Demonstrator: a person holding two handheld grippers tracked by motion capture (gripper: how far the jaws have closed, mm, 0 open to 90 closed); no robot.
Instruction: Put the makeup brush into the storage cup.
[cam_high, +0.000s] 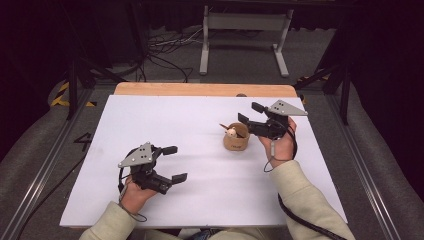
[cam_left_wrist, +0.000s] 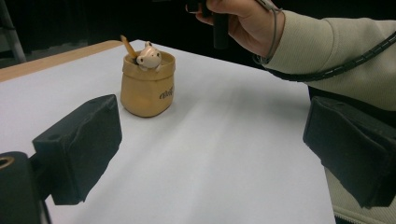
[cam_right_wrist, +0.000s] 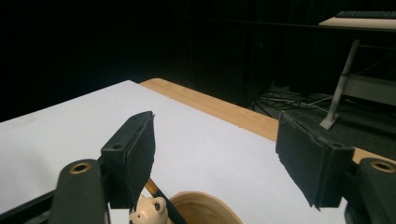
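Overhead, white table (cam_high: 200, 190), dark room.

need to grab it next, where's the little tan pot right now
In the high view the tan pot stands on the white table, right of centre, just below the right tongs.

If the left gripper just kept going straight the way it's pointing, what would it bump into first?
Probably the little tan pot with the small animal figure in it. The left gripper points across the bare white table with open jaws, and the pot sits ahead, a bit left of centre, so it might just clip it or slip past.
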